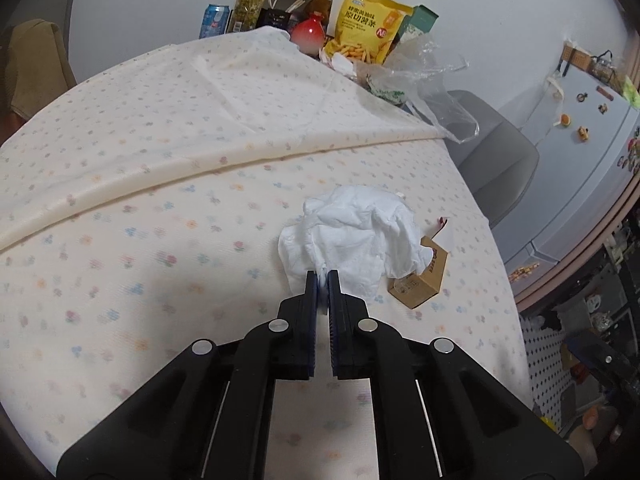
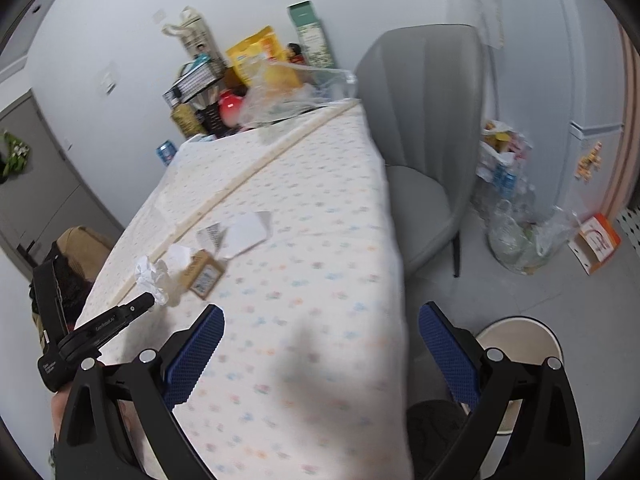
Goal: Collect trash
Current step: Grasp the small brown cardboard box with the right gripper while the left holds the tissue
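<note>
The left tool (image 1: 322, 276) is clamped on the near edge of the crumpled white tissue (image 1: 356, 236), its jaws drawn together with only a thin fold of paper between them. Pinching a loose corner rather than the bulk seems sensible: the wad is too soft and wide to span, while an edge gives the pads something thin to bite. The tissue lies on the floral tabletop (image 1: 160, 248), and most of it looks to rest on the cloth rather than hang free, so by my reading the grip is made and the lift is not yet done.

Just beside the tissue, on the side away from the person, sits a small brown cardboard box (image 1: 420, 280), touching or slightly under the paper's edge. Beyond the tissue, towards the wall, lie flat paper scraps (image 2: 244, 232).

The right tool (image 2: 320, 356) hangs with its jaws wide apart and nothing between them, over the tabletop edge nearest the grey chair (image 2: 424, 128). A round white bin (image 2: 520, 344) stands on the floor below that edge, probably where the tissue belongs.

The tissue is bright white, deeply creased, loosely balled and light-looking.
</note>
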A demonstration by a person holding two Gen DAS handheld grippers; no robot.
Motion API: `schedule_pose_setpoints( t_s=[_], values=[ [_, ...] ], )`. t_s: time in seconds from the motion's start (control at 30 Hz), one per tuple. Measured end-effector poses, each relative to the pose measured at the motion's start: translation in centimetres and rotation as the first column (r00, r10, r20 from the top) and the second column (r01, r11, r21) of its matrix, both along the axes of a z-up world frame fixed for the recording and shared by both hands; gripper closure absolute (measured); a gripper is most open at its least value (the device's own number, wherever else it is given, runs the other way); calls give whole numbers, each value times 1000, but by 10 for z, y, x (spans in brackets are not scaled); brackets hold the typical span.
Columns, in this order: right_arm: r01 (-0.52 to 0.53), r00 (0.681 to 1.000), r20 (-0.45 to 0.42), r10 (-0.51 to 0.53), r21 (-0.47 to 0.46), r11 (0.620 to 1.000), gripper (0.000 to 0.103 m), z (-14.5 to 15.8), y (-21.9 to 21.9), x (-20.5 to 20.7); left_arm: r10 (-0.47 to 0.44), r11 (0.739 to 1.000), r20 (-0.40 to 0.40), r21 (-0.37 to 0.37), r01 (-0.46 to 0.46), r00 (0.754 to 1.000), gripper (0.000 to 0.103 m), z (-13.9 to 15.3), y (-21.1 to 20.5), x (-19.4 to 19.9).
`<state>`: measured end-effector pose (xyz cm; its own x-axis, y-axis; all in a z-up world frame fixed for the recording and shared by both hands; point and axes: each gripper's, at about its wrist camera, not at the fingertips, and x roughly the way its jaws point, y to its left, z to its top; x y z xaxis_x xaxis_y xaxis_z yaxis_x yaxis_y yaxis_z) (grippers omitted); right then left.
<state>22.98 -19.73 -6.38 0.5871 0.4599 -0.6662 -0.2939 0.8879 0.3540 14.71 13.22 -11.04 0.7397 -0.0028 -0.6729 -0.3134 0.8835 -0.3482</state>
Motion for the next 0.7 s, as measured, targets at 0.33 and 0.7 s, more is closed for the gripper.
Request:
schedule_pose_setpoints(
  t_s=[0.33,0.7],
  values=[
    [-162,987,-9,162,-35,986,8,-2,85,13,75,997,39,-10,-75,996,97,18,36,-31],
    [-242,970,-45,238,-124,962,8,-13,170,38,146,989,47,-28,-145,988,97,16,67,-52]
  ],
)
